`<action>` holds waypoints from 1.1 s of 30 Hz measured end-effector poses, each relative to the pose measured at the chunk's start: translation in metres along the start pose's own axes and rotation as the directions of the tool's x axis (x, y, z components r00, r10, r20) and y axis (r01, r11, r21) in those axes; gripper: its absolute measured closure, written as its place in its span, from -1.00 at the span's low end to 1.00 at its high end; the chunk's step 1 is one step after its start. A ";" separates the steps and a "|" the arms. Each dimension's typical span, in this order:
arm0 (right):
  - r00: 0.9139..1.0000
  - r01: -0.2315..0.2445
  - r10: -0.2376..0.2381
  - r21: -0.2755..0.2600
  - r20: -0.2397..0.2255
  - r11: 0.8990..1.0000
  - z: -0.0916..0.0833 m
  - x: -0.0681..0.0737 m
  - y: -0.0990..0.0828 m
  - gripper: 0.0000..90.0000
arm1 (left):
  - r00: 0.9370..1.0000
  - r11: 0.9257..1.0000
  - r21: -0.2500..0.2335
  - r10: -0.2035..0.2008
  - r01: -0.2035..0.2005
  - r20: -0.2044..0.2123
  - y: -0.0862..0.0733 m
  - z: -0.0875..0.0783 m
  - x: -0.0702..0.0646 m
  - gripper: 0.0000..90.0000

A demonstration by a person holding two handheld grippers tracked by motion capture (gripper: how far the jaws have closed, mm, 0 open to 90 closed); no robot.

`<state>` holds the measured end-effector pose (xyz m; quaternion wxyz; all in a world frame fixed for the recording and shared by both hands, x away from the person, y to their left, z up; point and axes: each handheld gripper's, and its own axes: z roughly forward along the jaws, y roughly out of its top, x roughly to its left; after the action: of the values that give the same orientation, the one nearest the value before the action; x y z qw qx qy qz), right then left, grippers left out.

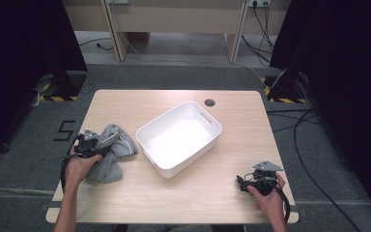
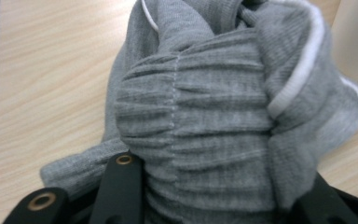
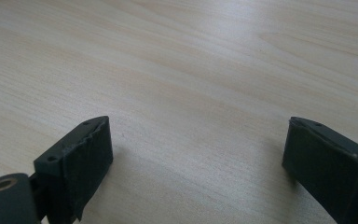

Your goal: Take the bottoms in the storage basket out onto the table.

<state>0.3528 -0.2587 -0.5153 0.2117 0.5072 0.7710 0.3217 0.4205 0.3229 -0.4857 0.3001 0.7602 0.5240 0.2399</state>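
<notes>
grey garment [image 2: 205, 121] bunched between left gripper [image 2: 214, 186] fingers [image 2: 121, 186]

The grey garment [image 2: 200, 121] hides the left hand-held gripper [image 2: 209, 205] pads, so contact seems likely but unclear.

A bunched grey ribbed garment [image 2: 205, 121] with white trim lies on the wooden table [image 2: 51, 70], wedged between the tool's black jaws.

The garment [image 1: 108, 152] lies at the counter's [image 1: 198, 193] left edge, just left of the tub [image 1: 178, 137] at centre; a grommet [image 1: 209, 102] sits far behind the tub
</notes>
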 end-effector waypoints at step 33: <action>1.000 0.008 -0.008 0.000 -0.004 1.000 0.003 -0.002 0.003 -0.80 | 0.999 0.993 -0.110 -0.045 0.046 0.012 -0.001 -0.042 -0.009 -0.49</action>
<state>0.3575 -0.2594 -0.5154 0.2113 0.5035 0.7735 0.3218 0.3887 0.3233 -0.4571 0.3493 0.7315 0.5257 0.2581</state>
